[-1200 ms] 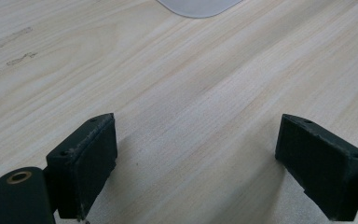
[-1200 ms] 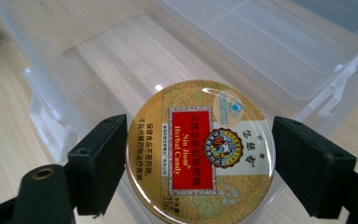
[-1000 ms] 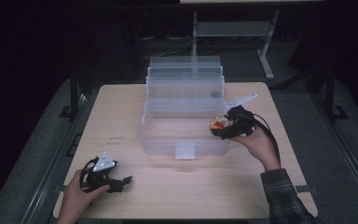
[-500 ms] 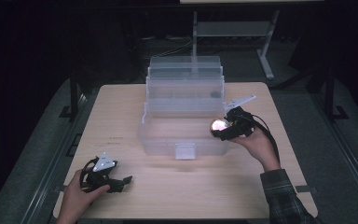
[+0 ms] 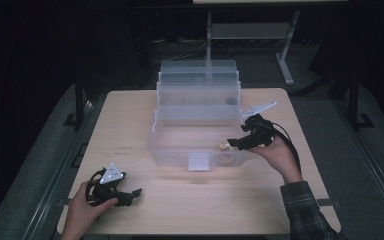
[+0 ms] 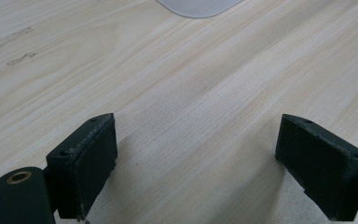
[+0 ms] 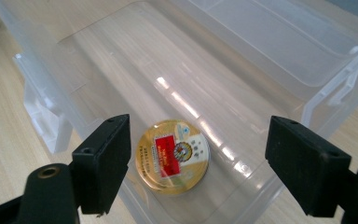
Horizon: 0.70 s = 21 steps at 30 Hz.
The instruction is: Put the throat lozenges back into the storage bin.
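Since a second ago, gold tin (image 7: 172, 155) dropped from right gripper (image 7: 200, 163), now flat on bin (image 5: 170, 147) floor, 5 o'clock corner. Both jaw pairs spread, empty; left gripper (image 6: 196, 163) idle over table (image 6: 177, 79). Risk: retracting jaw could clip bin wall, shove box.

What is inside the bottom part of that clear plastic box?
A round gold tin with a red label lies flat on the floor of the clear plastic box, below the open right gripper. The left finger covers the floor beside it.
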### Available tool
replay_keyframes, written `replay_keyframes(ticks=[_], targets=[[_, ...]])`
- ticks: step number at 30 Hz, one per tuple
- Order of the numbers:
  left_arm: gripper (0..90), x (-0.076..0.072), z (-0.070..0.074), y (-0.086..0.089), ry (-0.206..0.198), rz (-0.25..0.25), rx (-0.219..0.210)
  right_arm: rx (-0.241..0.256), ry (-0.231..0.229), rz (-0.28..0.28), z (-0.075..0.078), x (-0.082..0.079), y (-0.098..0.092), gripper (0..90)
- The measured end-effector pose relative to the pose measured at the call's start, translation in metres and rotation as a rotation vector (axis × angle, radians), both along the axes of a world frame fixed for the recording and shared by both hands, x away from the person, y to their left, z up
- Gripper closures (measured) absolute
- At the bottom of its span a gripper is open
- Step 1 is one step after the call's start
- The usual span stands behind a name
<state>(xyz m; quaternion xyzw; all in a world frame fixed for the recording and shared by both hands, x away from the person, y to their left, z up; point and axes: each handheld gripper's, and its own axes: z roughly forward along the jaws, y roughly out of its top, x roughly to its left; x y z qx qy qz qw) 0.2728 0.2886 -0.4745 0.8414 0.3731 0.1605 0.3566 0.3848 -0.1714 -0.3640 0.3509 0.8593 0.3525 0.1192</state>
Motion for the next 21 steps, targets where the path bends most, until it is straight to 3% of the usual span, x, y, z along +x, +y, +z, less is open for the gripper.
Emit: replay_keyframes(ticks=[12, 21], targets=[[11.7, 0.0, 0.0, 0.0, -0.001, 0.0, 0.001, 0.011, -0.018, -0.02, 0.008, -0.007, -0.011, 21.5], [11.7, 0.0, 0.0, 0.0, -0.001, -0.001, 0.001, 0.006, -0.027, -0.05, 0.012, -0.014, -0.024, 15.2]])
